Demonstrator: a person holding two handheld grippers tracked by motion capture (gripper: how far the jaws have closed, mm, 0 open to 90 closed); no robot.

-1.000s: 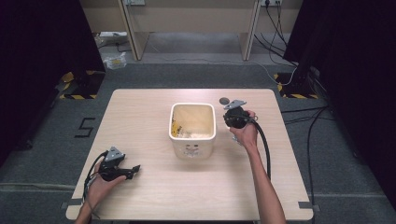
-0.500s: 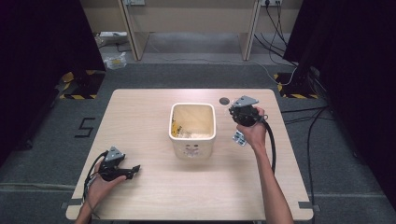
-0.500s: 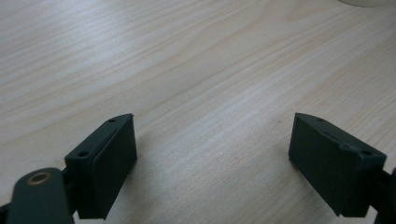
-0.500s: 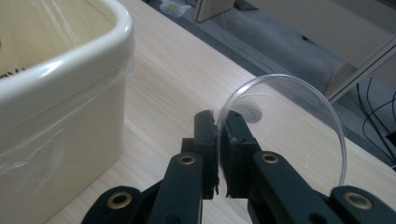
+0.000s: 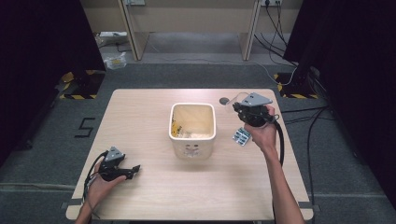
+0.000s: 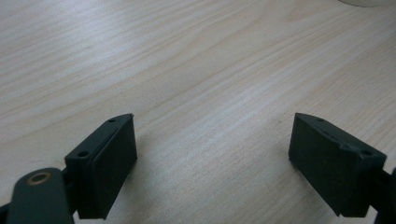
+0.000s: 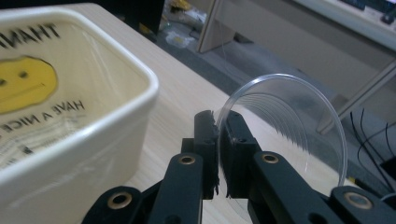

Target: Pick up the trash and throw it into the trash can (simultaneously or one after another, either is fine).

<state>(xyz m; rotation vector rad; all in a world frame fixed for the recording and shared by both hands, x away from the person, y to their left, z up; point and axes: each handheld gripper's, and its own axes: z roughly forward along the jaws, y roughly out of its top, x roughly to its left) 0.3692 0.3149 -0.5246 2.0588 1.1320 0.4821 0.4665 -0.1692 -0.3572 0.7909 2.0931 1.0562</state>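
In the middle of the worktop (image 5: pixel 140 121) sits a cream square bin (image 5: pixel 192 127) lined with a bag showing a yellow smiley (some printed wrappers lie at the bottom, too small to read). Just right of it, the right gripper (image 7: pixel 218 154) has its fingers pinched tight on the rim of a clear plastic lid (image 7: pixel 289 121), held up beside the bin's rim. A blister pack (image 5: pixel 241 136) lies under that hand. Near the front left corner, the left gripper (image 6: pixel 212 163) rests with fingers wide apart, holding nothing.
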